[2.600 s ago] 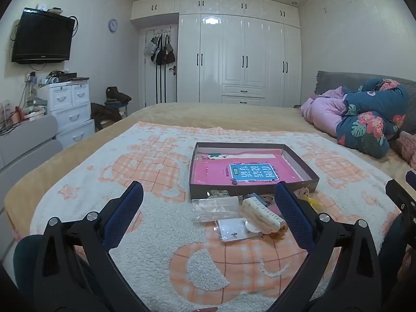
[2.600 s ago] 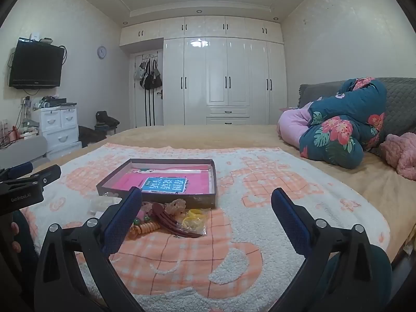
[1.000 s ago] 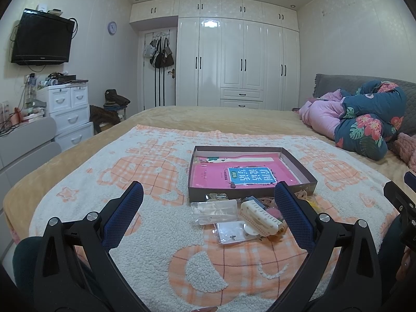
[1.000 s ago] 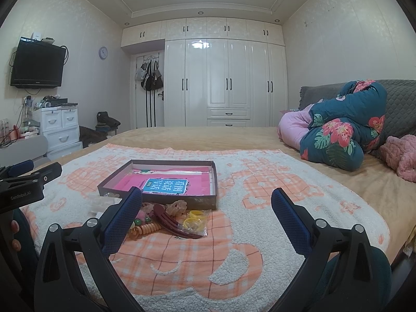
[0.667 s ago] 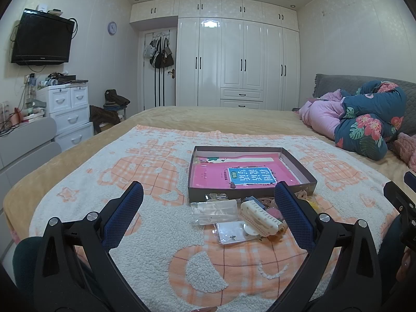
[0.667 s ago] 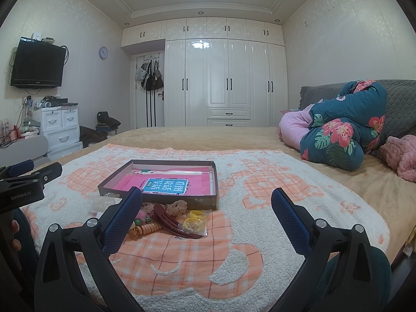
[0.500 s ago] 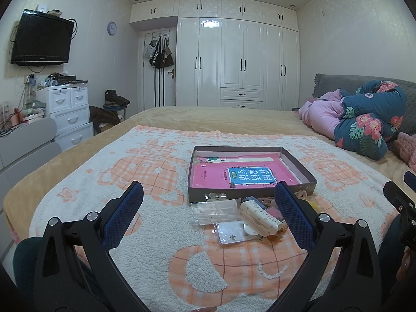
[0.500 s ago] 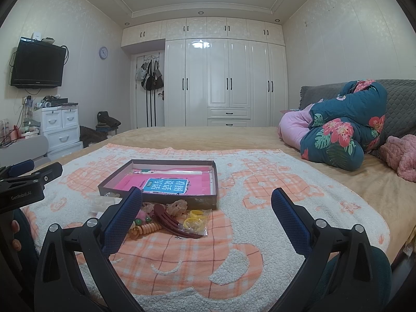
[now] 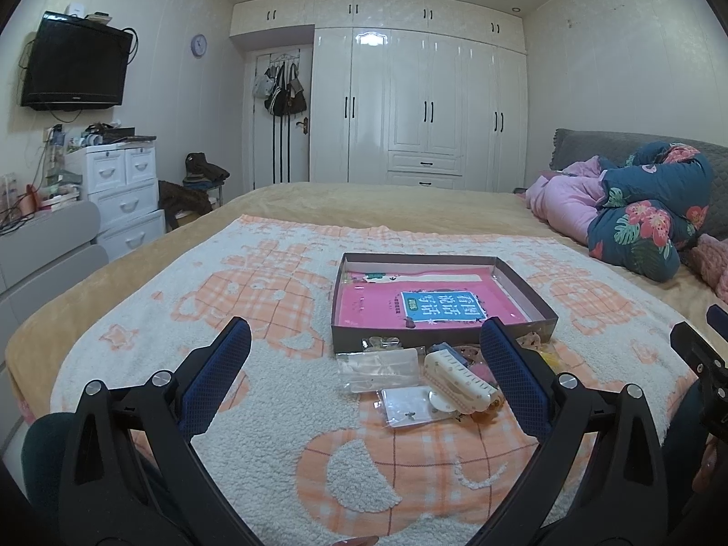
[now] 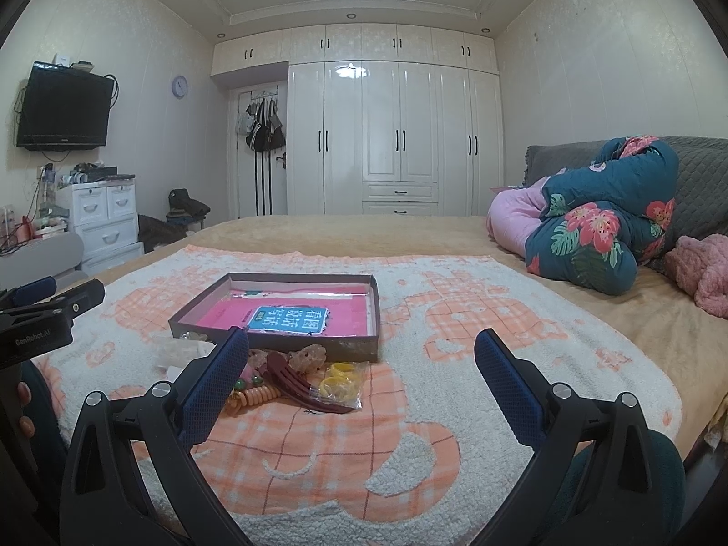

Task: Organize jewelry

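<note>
Jaws on both grippers are spread wide with nothing held; hair clips (image 10: 300, 386) are piled just before the box (image 10: 282, 346).

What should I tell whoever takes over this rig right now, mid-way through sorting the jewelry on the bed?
Left gripper: open, empty, held above the blanket, short of the pile.
Right gripper: open, empty, likewise short of the pile.
Shallow box: on the blanket, holding only a pink booklet.
Outside its near wall: clear bags, cream hair clip, dark red claw clip, yellow hair ties, coiled hair tie.
Done: nothing looks sorted into the box.
Left: every loose piece; the left gripper sits nearer the bags, the right nearer the claw clip.
</note>
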`<state>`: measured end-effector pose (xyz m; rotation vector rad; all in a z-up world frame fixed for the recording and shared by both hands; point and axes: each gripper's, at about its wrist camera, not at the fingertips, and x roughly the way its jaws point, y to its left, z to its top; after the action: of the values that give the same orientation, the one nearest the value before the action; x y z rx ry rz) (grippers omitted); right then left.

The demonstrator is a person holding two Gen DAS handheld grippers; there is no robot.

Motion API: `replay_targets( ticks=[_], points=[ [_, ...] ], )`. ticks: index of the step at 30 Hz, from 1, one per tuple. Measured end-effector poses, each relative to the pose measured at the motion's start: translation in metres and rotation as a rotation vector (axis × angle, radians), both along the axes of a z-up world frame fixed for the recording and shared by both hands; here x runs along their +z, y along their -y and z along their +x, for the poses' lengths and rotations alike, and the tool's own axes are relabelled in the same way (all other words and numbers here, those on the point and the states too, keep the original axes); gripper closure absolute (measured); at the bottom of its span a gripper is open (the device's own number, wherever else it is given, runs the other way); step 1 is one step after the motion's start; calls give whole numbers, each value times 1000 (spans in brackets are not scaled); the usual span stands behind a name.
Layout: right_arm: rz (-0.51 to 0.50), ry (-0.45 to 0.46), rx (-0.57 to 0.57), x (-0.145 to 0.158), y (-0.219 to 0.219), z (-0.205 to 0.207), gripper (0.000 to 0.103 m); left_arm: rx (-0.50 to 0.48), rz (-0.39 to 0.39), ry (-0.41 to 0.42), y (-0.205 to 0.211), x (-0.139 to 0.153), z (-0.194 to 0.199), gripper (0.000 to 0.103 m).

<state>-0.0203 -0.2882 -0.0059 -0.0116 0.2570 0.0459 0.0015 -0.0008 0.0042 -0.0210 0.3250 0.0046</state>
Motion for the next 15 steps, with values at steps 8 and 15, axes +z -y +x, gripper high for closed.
replay_targets(
  ticks=[8, 15],
  points=[
    [-19, -49, 32, -3, -7, 13, 6, 27, -11, -35, -12, -5, 12, 11],
    [-59, -135, 129, -9, -28, 37, 6, 49, -29, -106, -27, -15, 28, 11]
  ],
)
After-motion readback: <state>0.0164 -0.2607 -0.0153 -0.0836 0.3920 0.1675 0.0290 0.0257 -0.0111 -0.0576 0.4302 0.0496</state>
